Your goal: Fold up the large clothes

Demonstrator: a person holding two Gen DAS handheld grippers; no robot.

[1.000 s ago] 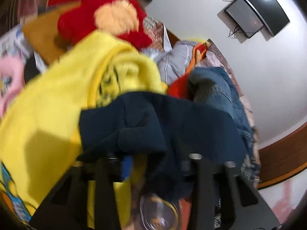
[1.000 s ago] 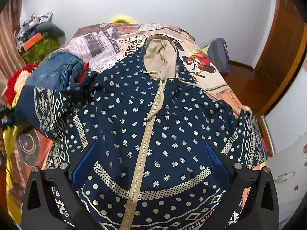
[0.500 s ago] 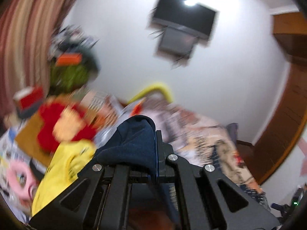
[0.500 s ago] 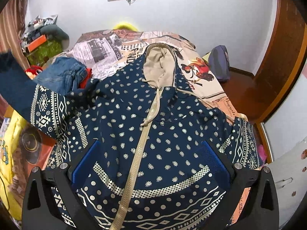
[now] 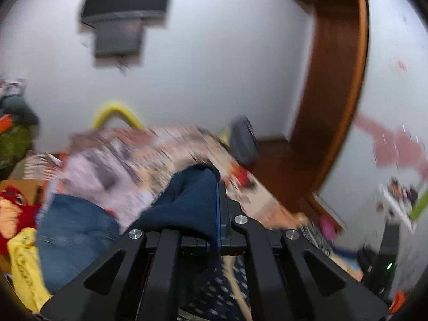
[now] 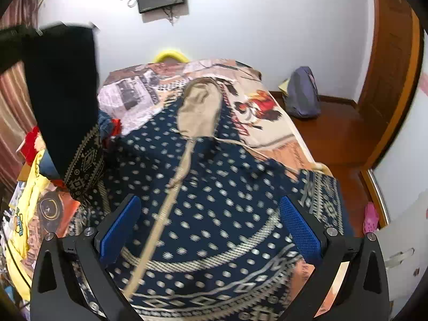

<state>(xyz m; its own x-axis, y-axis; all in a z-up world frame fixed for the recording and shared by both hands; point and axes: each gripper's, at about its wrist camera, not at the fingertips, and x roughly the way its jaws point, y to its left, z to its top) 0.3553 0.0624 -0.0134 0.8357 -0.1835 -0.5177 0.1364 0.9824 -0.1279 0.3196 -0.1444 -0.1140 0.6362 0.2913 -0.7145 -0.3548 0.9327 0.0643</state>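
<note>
1. The left gripper (image 5: 218, 214) has its fingers pinched tight on the navy sleeve cuff (image 5: 187, 203).
2. The right gripper (image 6: 211, 230) hovers with fingers spread wide, holding nothing.
3. The sleeve (image 6: 67, 101) hangs raised at the left; the dotted navy hoodie (image 6: 214, 187) lies flat on the bed (image 6: 267, 123), zipper up.

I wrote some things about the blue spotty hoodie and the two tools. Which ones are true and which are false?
1. The left tool is shut on the hoodie sleeve. True.
2. The right tool is clamped on the zipper. False: it is open, holding nothing.
3. The hoodie lies on the bed. True.
4. The hood lining is bright red. False: it is beige.
</note>
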